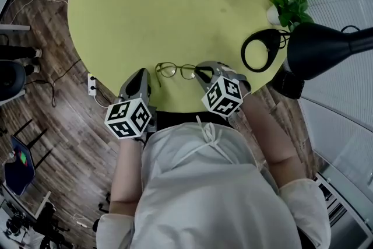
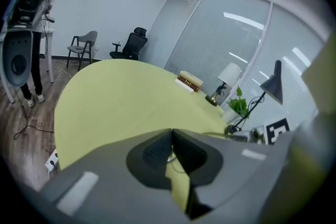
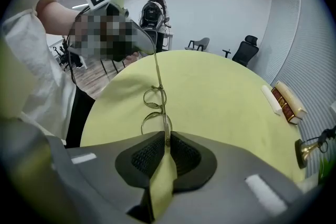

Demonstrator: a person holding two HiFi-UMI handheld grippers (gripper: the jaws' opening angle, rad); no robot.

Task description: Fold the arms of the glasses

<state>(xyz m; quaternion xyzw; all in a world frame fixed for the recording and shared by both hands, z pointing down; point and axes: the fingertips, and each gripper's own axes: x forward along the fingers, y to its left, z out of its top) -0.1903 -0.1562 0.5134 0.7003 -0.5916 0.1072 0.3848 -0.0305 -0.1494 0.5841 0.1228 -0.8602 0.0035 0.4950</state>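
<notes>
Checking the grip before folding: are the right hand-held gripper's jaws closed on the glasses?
Yes, the right gripper view shows the right hand-held gripper pinching the near end of the glasses between its pads.

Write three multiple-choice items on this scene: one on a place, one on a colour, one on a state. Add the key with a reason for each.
1. Where are the glasses?
A. at the near edge of the table, between the left claw and the right claw
B. at the table's far edge
C. at the table's centre

2. What colour is the table top?
A. red
B. black
C. yellow-green

3. How does the right claw stand?
A. wide open and empty
B. shut on the glasses
C. shut on nothing

Key:
1 A, since the head view shows them close to the person, between both claws.
2 C, since every view shows that colour.
3 B, since the right gripper view shows its jaws pinching the frame beside one lens.
</notes>
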